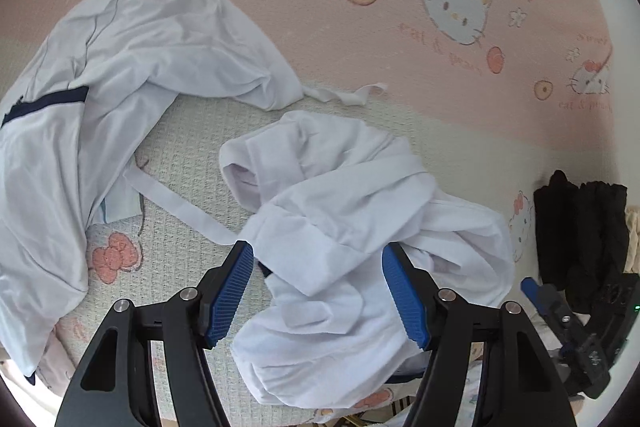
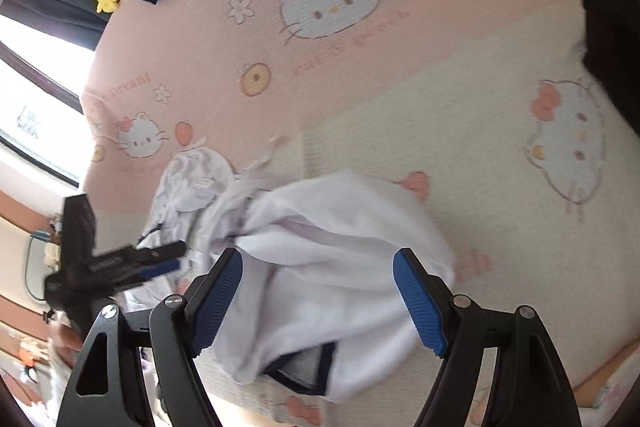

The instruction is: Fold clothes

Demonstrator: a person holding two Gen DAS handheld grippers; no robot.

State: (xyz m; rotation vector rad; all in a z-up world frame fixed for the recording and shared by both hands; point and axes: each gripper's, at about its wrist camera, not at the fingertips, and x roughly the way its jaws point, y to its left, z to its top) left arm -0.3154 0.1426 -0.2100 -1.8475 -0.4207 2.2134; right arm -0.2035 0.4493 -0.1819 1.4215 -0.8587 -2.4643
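Both the left hand-held gripper [image 1: 318, 289] and right hand-held gripper [image 2: 318, 301] hang spread, pinching nothing, over a crumpled white garment [image 1: 352, 211] on the bed [image 1: 192, 155], a second white garment [image 1: 120, 67] at ten o'clock.

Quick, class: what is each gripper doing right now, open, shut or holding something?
Left gripper: open, holding nothing, over the white garment.
Right gripper: open, holding nothing.
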